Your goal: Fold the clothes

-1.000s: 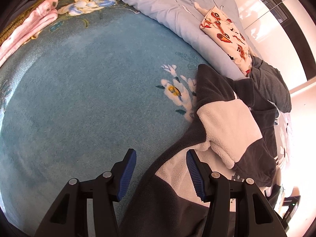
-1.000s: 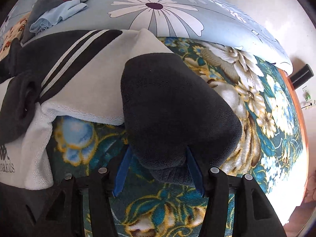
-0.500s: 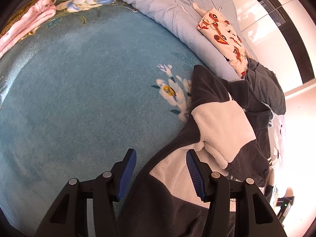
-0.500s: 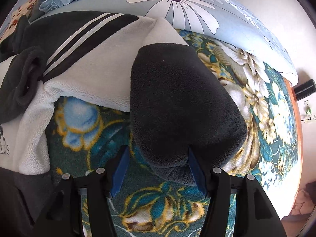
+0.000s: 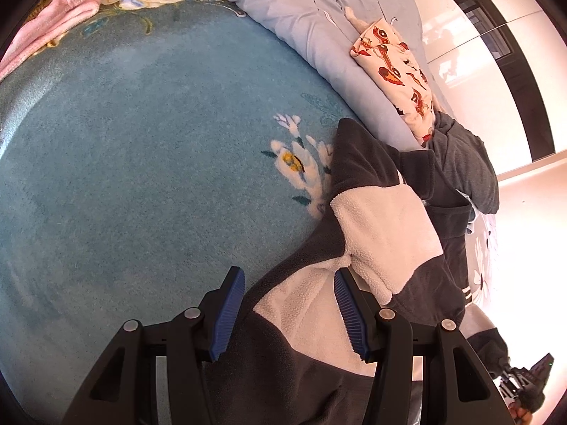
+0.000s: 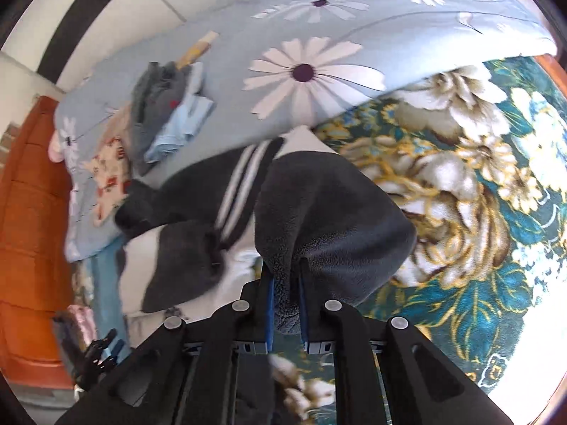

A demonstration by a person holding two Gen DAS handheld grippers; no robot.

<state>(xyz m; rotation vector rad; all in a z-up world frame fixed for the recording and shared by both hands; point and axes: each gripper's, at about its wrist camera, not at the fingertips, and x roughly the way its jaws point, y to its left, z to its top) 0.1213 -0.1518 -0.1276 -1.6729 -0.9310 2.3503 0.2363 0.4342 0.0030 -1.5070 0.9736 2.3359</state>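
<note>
The fleece garment (image 5: 382, 226) lies on the blanket (image 5: 141, 163); the quilt (image 5: 304, 10) lies behind.

A home bedroom: a bed spread with a plush floral blanket (image 5: 124, 159), a pale blue daisy-print duvet (image 6: 336, 46) bunched along it, loose clothes (image 6: 170, 106) heaped on top, an orange-brown wooden headboard (image 6: 28, 230) and glossy white wardrobe doors (image 5: 471, 32) beside it.

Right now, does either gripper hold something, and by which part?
The right gripper pinches the fleece garment's dark sleeve at its end, having just closed. The left gripper is open; nothing is gripped.
</note>
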